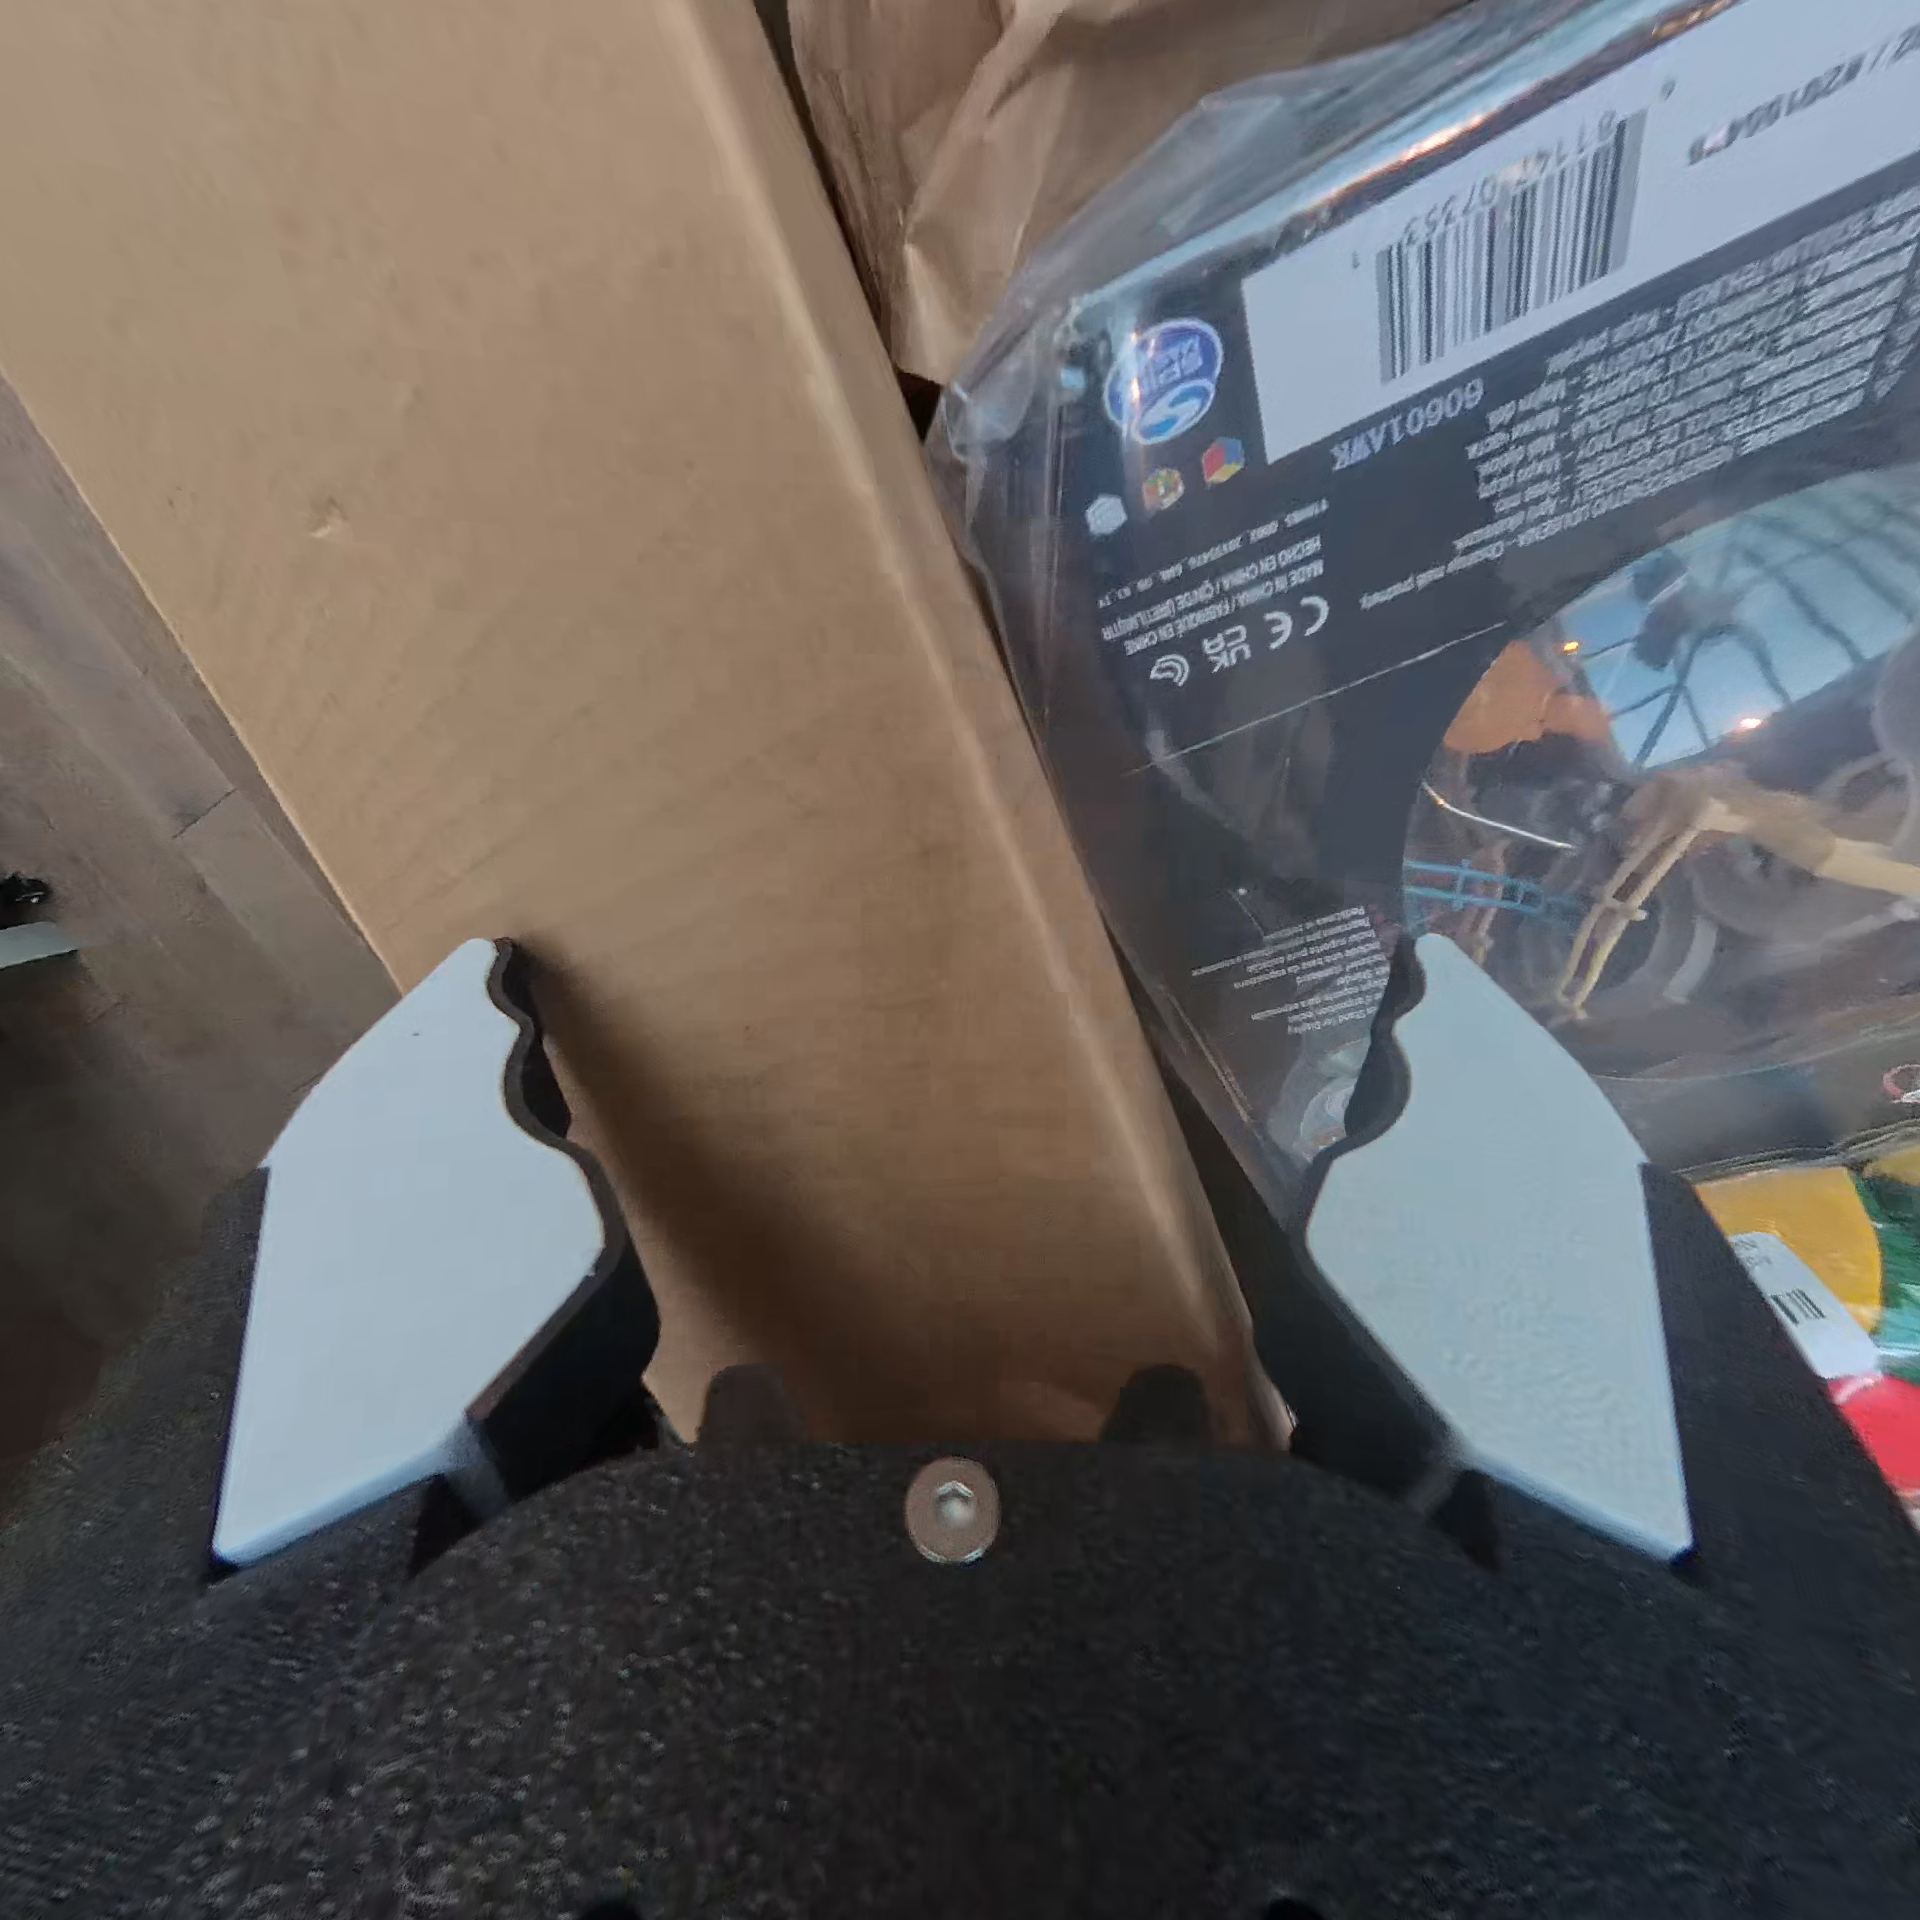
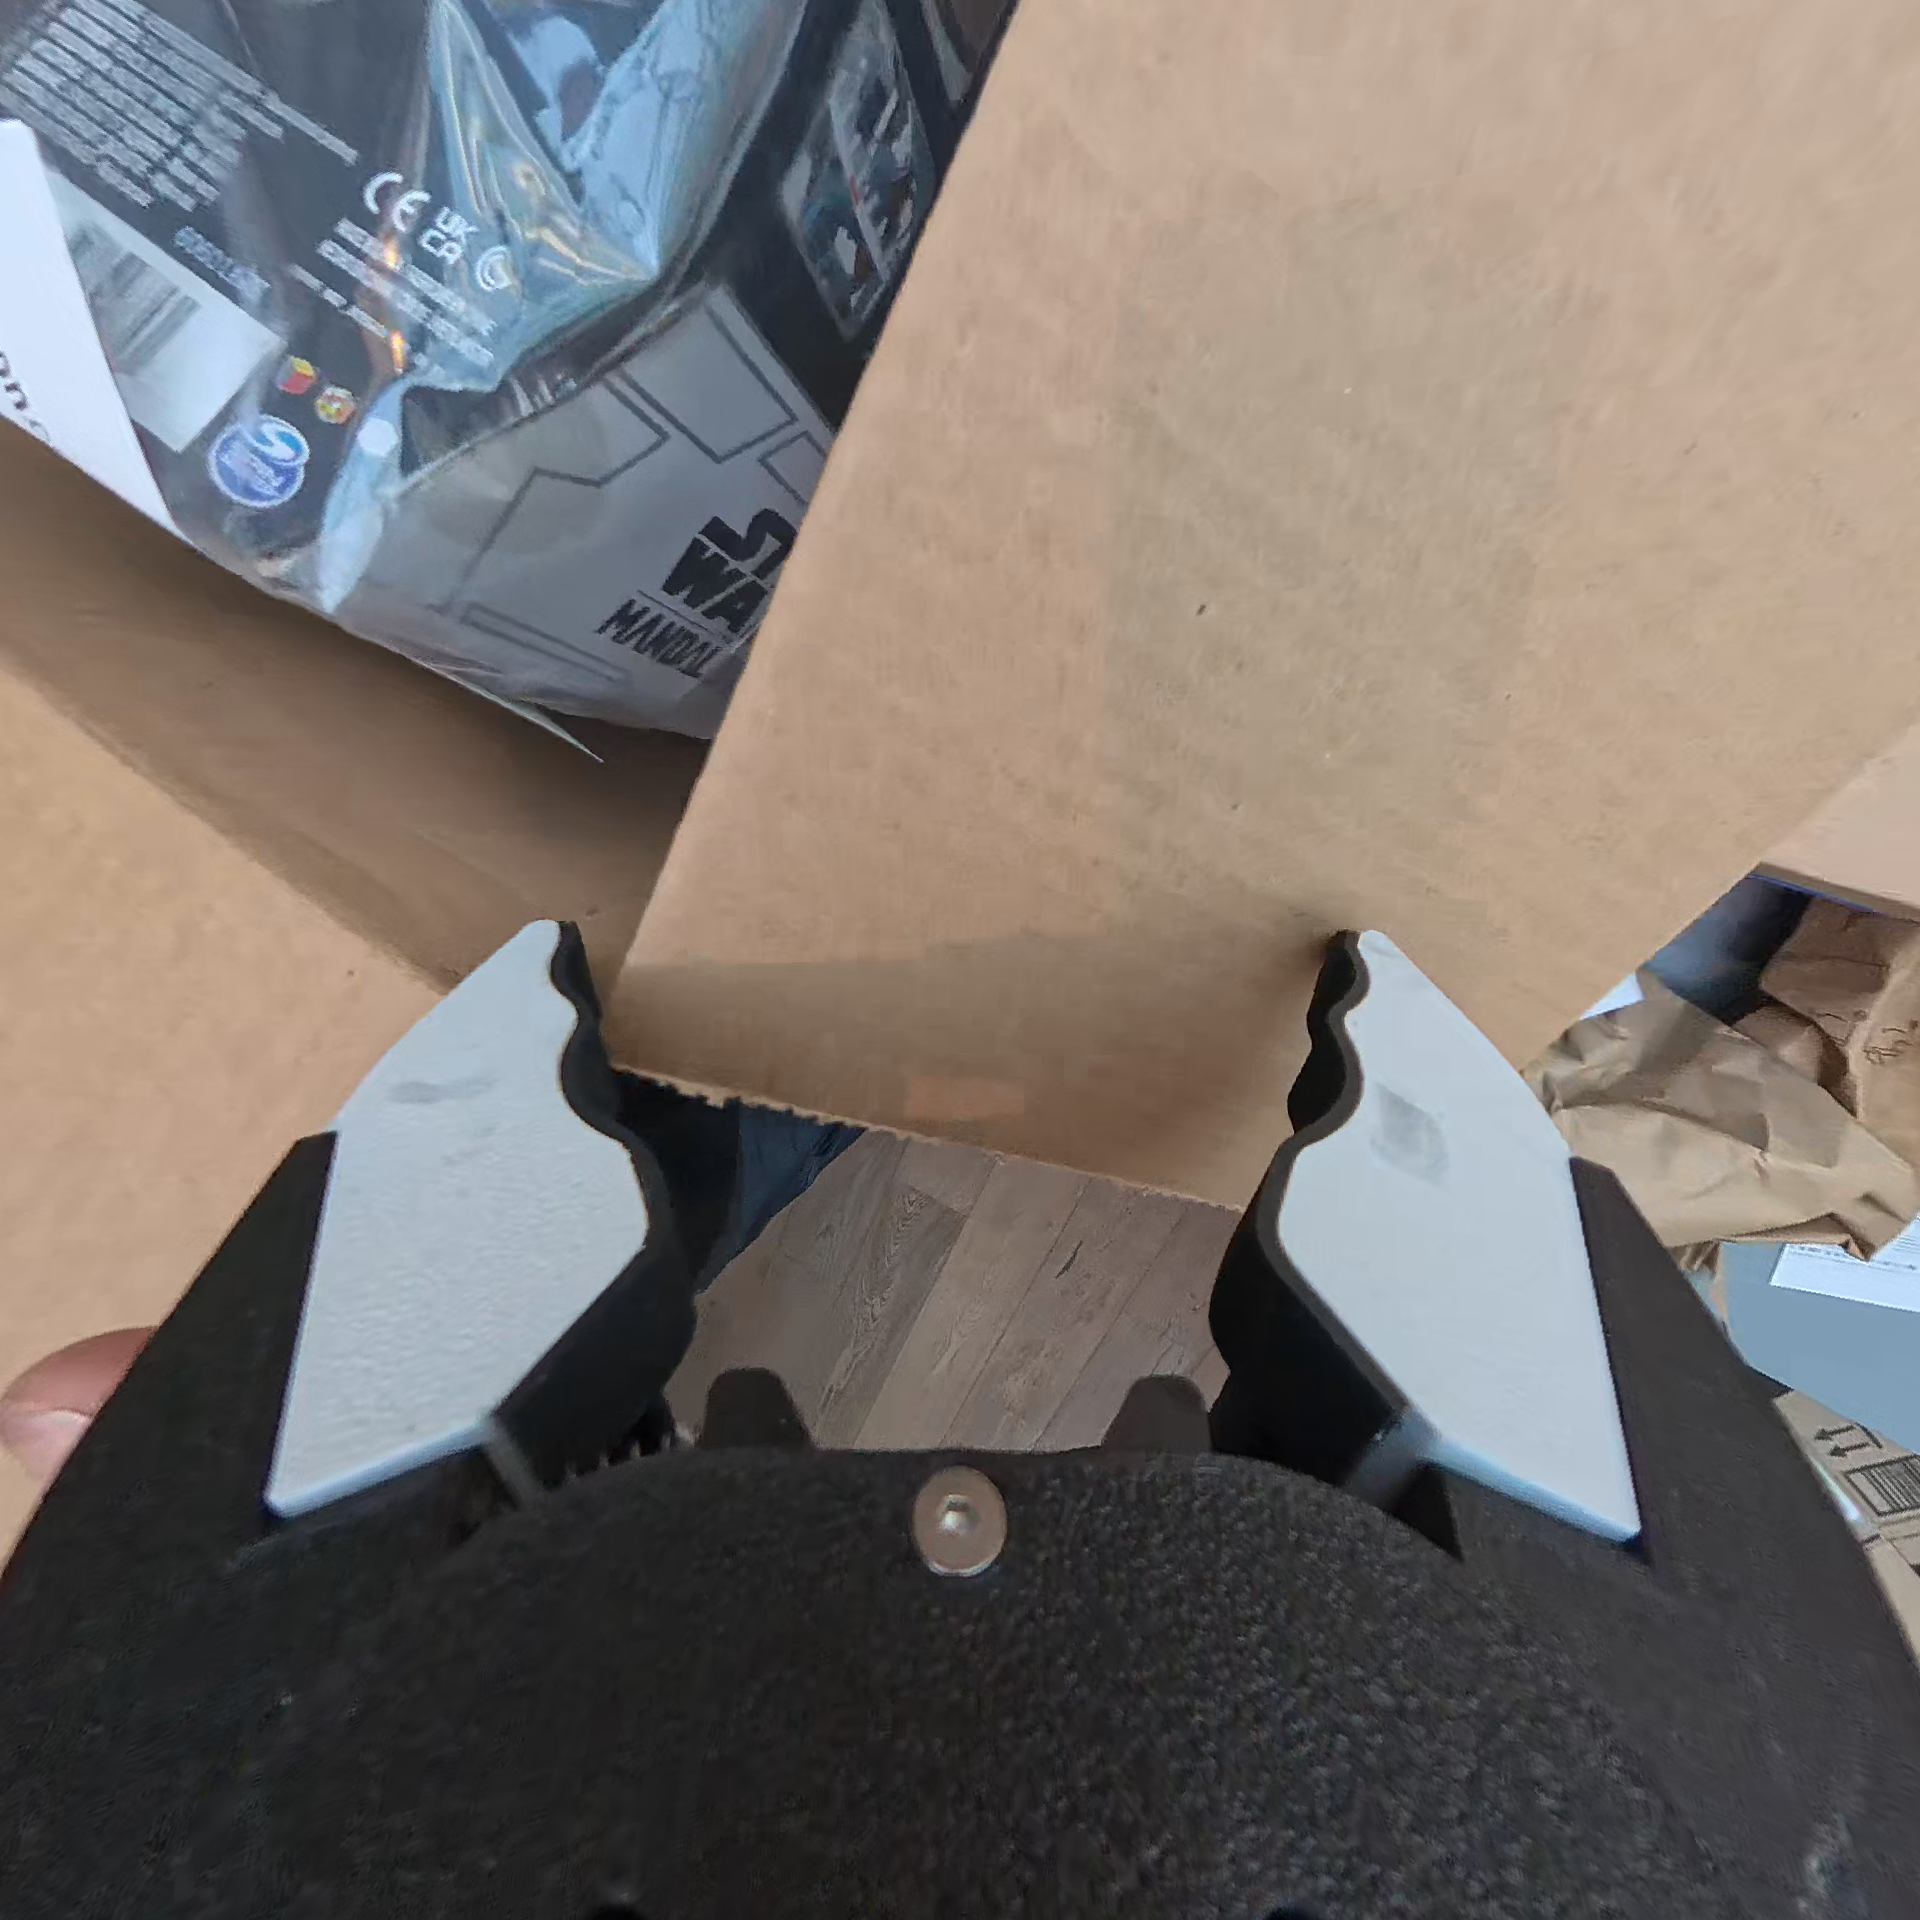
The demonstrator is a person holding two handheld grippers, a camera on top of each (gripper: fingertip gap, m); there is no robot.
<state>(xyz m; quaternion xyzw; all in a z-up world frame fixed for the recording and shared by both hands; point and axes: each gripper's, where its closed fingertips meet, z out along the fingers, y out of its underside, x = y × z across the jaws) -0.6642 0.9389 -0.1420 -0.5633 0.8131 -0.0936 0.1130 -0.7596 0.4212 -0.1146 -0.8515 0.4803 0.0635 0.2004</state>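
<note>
Here, your left gripper (image 1: 961,997) jaws gape beside a cardboard flap (image 1: 582,540); your right gripper (image 2: 951,987) jaws straddle another flap (image 2: 1247,520), unclamped.

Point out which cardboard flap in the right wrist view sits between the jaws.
The raised cardboard flap: its lower edge lies between the right gripper's open jaws, whereas the flat flap stays left of them.

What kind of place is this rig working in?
Likely a home or small packing spot rather than a lab: an open cardboard box sits on a wood-plank floor, holding a plastic-wrapped toy package and crumpled brown packing paper. Both grippers' fingers are spread at the box flaps.
</note>
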